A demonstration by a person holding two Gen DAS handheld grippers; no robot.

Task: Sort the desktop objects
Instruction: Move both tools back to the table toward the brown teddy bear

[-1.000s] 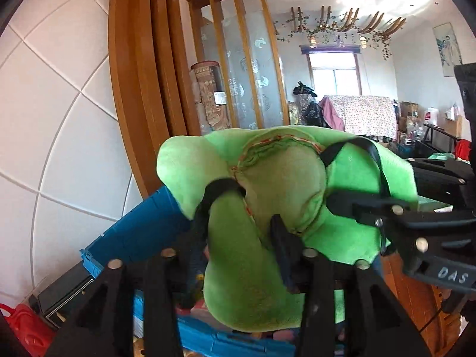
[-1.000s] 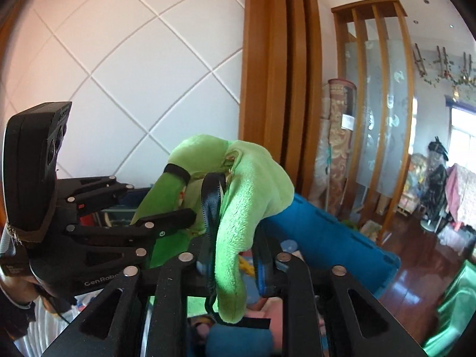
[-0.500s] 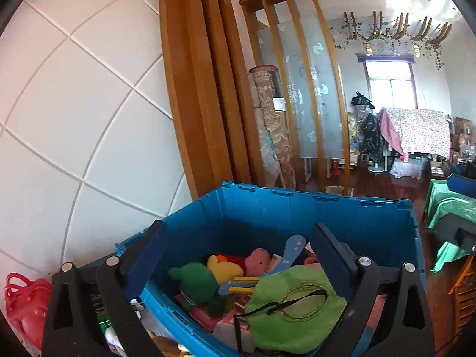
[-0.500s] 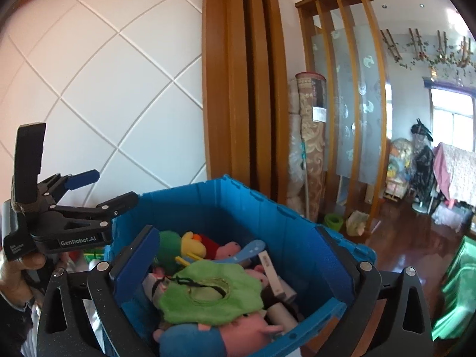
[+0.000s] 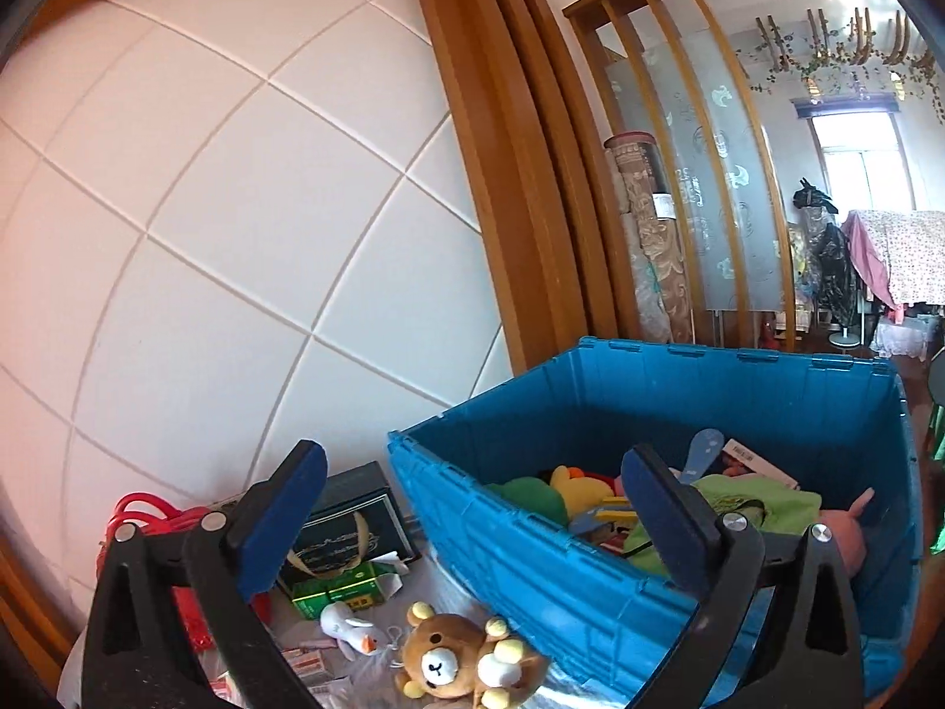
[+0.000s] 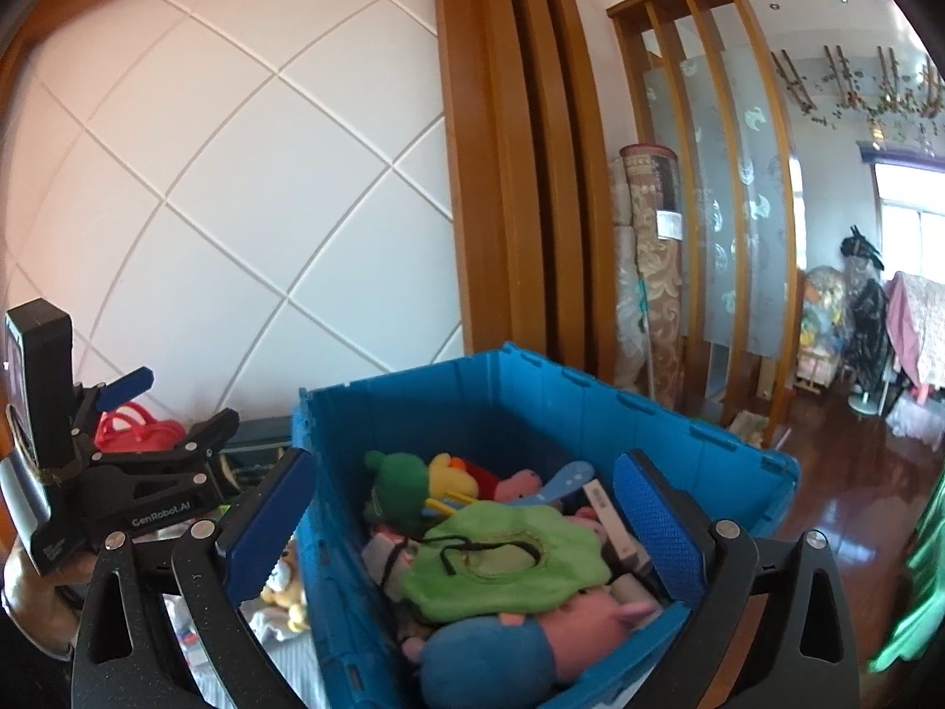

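One blue bin (image 6: 590,407) frame centre; one green cloth (image 6: 502,561) on its toy pile. Left gripper (image 5: 472,514) and right gripper (image 6: 460,526): jaws wide apart, empty. One bear plush (image 5: 443,659) lower centre, outside bin.

White panelled wall (image 5: 236,207), wooden pillar (image 5: 508,177), bright window (image 5: 862,171).

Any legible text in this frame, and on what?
"GenRobot.AI": on the left gripper's body, seen from the right wrist.
Black box: gold lettering, too blurred to read.
Green box: print too small.
White box in the bin: label unreadable.
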